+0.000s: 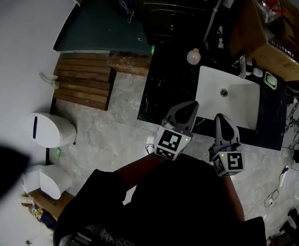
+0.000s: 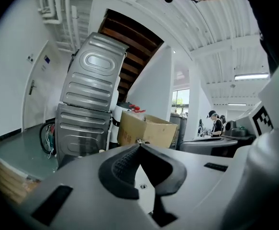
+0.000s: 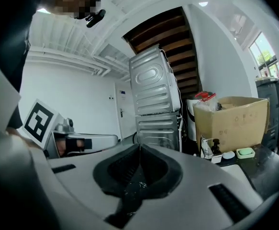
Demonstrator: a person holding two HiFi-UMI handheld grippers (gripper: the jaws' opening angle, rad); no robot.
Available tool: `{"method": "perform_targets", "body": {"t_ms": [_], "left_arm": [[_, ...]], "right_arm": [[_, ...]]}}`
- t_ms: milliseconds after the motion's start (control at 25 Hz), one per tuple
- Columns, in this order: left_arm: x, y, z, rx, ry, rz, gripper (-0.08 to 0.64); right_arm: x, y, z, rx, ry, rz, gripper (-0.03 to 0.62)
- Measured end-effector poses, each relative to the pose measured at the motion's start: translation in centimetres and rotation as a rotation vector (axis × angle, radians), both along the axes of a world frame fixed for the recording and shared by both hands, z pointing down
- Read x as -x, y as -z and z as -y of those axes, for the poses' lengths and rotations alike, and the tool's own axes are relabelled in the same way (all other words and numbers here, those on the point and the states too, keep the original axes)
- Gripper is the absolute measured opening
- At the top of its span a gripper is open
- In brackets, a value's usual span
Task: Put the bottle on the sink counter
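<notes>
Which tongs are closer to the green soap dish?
Right. The right tongs hover at the front of the sink, with the soap dish beyond to their right; the left tongs are farther left.

left tool point(image 2: 139, 145) closed, right tool point(image 3: 139, 146) closed

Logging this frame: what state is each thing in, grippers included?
Left hand-held gripper: shut, empty.
Right hand-held gripper: shut, empty.
Pale bottle: upright on counter, not held.
Basin: empty.
Cardboard box: open at top.
Toilet: lid down.
</notes>
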State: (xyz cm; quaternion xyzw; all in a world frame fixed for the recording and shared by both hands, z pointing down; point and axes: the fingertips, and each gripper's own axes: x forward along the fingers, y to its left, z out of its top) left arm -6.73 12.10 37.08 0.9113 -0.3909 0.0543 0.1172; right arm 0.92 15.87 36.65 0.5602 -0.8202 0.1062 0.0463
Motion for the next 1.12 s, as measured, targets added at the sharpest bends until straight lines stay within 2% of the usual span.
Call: {"method": "perform_targets", "body": {"t_ms": [160,400,520,720,880,1120], "left_arm": [[-1.6,0.5,-5.0,-0.012,0.033,0.011,0.015],[-6.5,0.7,-14.8,-0.064,0.059,0.012,0.015],[-8.5,-0.6,-20.1,-0.049,0.07,0.007,0.015],[-9.2,-1.4,-26.8,-0.055,0.101,0.08,0.015],[-8.2,-2.0,-29.9,-0.04,0.14,0.078,0.015],[-8.6,-1.0,-30.8,-0.058,0.09,0.058,0.015]], "right_arm": [[-0.9,0.5,-5.2,-0.029,0.01,0.021,0.04],[-4.7,0.6,-13.9,-0.066,0.006,0.048,0.04],[-6.0,-0.1,-18.9,-0.053,0.002,0.049,0.04],[-7.3,-0.2,-25.1,-0.058,0.01,0.024,0.038],[-7.9,-0.8,-28.2,-0.044,-0.013,0.03,0.038],[-8.4,-0.5,-28.9,-0.04,-0.061,-0.011,0.038]]}}
